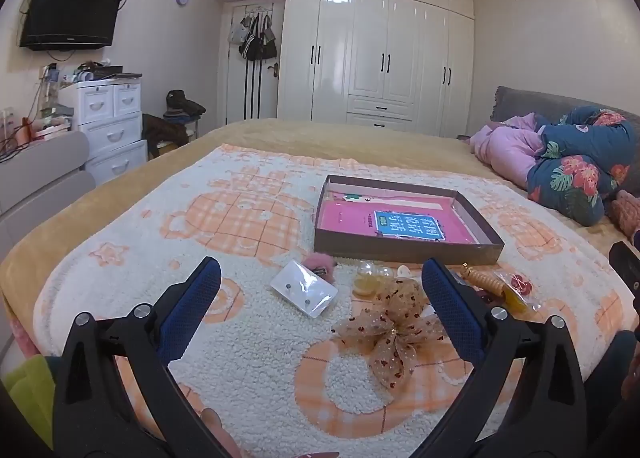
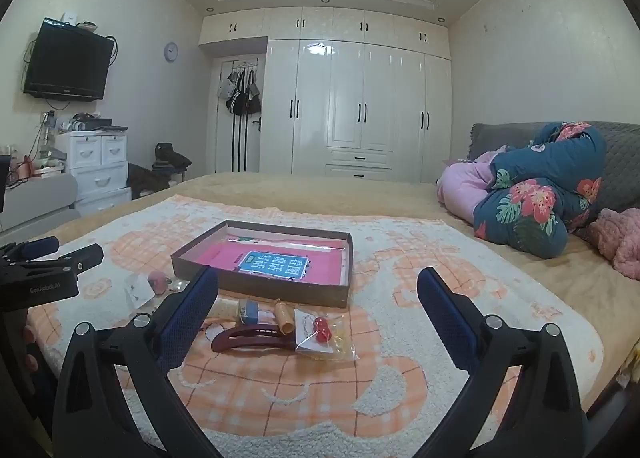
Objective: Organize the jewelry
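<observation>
Both tools are released, and nothing sits between their blue pads: the left tool (image 1: pixel 320 294) hangs over the near part of the bed, above the sheer bow (image 1: pixel 394 324), and the right tool (image 2: pixel 318 298) hangs above the dark red hair clip (image 2: pixel 250 338). The jewelry lies in a loose row on the orange-and-white blanket (image 1: pixel 248 362), just in front of the shallow brown box (image 1: pixel 404 214), which stands near the middle of the bed with its open side up. I think the box is the place where the pieces should go, so the small things were put close to its near wall to keep each carry short. In the row I can see a clear packet with earrings (image 1: pixel 304 292), a pink fluffy piece (image 1: pixel 316 264) behind it, some yellowish beads (image 1: pixel 370 278), a golden coiled piece (image 1: pixel 482 280) and a small bag with red beads (image 2: pixel 322 328). No piece is in the box yet, as far as the views show; only a pink printed sheet covers its floor. The wide stance of both tools fits an approach, before any piece is chosen. What may stand in the way is the crowding: the hair clip touches the bag, and the bow lies just beside the left tool's right finger (image 1: pixel 450 310), so a pinch may catch a neighbour. The folded quilts (image 2: pixel 536 194) by the bed's right edge are well apart.
</observation>
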### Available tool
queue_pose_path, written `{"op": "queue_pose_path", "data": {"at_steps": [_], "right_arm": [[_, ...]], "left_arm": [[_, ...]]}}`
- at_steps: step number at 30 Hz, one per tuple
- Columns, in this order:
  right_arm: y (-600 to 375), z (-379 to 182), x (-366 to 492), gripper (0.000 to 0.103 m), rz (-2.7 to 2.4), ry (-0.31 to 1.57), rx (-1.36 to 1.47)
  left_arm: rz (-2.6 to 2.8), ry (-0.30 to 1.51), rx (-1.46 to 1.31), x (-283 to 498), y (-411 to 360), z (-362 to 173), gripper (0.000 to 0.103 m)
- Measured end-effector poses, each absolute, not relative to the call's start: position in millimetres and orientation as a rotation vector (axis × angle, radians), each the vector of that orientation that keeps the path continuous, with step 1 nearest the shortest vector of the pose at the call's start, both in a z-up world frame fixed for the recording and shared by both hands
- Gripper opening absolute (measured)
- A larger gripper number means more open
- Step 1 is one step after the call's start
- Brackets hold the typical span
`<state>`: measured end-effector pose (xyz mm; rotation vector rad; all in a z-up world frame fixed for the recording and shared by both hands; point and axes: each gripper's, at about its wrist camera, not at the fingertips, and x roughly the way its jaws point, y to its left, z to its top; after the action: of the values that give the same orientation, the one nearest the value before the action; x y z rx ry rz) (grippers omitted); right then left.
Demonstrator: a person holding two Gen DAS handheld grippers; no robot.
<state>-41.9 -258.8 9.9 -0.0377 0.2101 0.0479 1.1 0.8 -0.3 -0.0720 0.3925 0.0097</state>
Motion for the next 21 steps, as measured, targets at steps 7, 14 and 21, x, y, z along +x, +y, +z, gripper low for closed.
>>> {"op": "queue_pose_path", "data": {"at_steps": [7,14,21], "right_arm": [[-259.5,10.3,-40.6,0.097,0.047,0.221,-0.04],[-256.7,5.7,-42.4,0.097,0.052,0.224,-0.042],[-257.3,6.4,-37.2,0.097,0.049,0.236,-0.05]], "left_arm": [[-0.001,0.394,-0.067,5.2,3.2,-1.9,0.092],[0.009,0.38,-0.055,2.2,-2.0,2.8,0.092],[0.01,0.371,-0.052,0.8,-2.0,5.1,0.092]]}}
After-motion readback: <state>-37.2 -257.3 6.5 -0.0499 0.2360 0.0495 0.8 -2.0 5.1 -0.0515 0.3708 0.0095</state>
